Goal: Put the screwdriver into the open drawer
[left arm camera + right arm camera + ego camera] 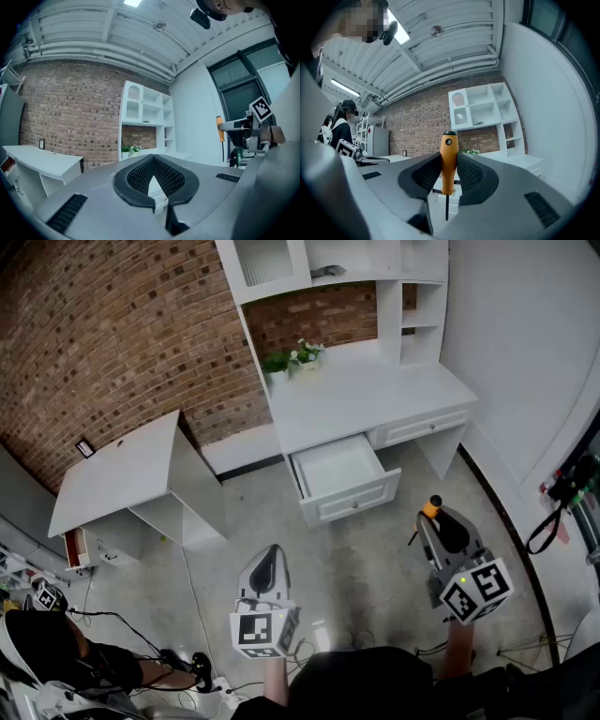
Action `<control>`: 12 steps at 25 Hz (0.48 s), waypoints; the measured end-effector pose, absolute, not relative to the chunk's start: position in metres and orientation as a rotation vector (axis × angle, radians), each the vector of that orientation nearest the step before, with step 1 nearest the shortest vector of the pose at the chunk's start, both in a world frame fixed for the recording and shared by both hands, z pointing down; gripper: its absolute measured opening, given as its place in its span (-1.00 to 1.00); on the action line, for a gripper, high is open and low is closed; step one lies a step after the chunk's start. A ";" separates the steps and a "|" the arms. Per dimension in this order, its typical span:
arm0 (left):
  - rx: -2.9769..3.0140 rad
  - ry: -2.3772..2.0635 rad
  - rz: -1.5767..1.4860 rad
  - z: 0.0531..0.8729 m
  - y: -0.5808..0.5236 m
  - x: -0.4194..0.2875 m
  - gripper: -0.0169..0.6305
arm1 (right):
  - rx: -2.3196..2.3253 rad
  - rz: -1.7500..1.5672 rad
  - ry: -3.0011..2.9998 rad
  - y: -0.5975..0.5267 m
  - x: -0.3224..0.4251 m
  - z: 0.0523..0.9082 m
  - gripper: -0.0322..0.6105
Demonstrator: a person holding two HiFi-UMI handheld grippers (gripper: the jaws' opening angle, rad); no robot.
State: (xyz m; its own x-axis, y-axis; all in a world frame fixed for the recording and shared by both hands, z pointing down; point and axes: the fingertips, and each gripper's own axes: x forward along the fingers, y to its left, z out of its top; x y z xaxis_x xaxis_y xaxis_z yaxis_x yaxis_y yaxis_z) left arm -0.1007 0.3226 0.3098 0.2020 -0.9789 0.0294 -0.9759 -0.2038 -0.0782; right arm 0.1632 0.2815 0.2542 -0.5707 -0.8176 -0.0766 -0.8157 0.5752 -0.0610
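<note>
Screwdriver (448, 159) stands upright, its orange handle pinched between the right gripper's (441, 521) pads and its shaft hanging free, likely for a steady carry. It is short of the open drawer (339, 463), off that drawer's right corner. Left gripper (270, 557), closed on nothing, idles before the drawer's left side.
</note>
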 end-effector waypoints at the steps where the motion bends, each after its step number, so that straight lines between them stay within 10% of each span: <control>1: -2.404 1.956 -0.113 0.310 0.322 -0.100 -0.92 | -1.404 -0.030 2.705 0.281 0.164 0.255 -0.56; 12: -2.406 1.976 -0.117 0.318 0.323 -0.081 -0.92 | -1.399 -0.033 2.731 0.279 0.182 0.264 -0.56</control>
State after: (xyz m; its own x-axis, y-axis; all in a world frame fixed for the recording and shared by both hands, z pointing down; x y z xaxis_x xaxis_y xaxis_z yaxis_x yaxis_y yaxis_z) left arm -0.0808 0.3231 0.3175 0.1931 -0.9803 0.0417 -0.9783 -0.1956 -0.0677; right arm 0.1819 0.2789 0.2641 -0.5821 -0.8113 -0.0552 -0.8097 0.5845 -0.0527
